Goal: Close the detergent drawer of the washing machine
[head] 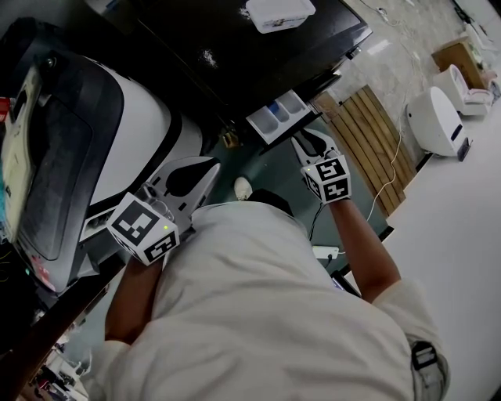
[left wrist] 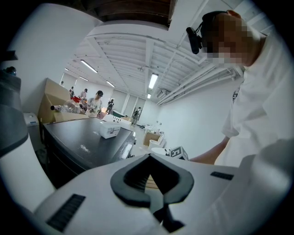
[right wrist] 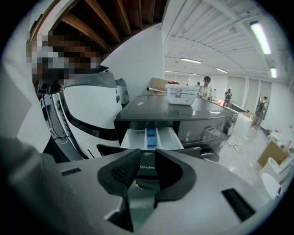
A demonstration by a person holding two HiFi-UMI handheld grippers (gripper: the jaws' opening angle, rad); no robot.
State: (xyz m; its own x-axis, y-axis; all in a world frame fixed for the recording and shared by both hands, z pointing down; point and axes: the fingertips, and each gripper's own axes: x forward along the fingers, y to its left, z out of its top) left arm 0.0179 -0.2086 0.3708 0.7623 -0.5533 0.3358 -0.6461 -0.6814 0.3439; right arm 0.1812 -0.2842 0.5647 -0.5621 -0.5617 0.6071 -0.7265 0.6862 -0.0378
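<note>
A: right gripper (right wrist: 148, 157), state?
B: jaws a little apart, nothing clamped, pads bare. through the gap you see the front panel of the detergent drawer (right wrist: 133, 138)

A: touching it?
B: can't tell. in the head view the right gripper (head: 302, 141) has its tips just below the detergent drawer (head: 262, 124), very near its front edge. its marker cube (head: 329, 178) sits behind the jaws, toward the person's arm

A: where's the drawer exactly?
B: pulled out at the left end of the washing machine (right wrist: 202, 110) front panel, so open. white compartments show, with a blue insert (right wrist: 150, 137) in the middle one

A: left gripper (left wrist: 149, 158)?
B: jaw tips together, only the hollow between the pads, holding nothing. in the head view the left gripper (head: 210, 168) is well apart from the drawer, lower left, beside a white appliance (head: 145, 125) with a dark window

A: anything else around?
B: white box (right wrist: 182, 94) on the dark top of the machine, same white box (head: 279, 12) at the top edge of the head view. wooden slats (head: 368, 129) on the floor just right of the machine. people stand far back in the room in both gripper views, too small to describe
</note>
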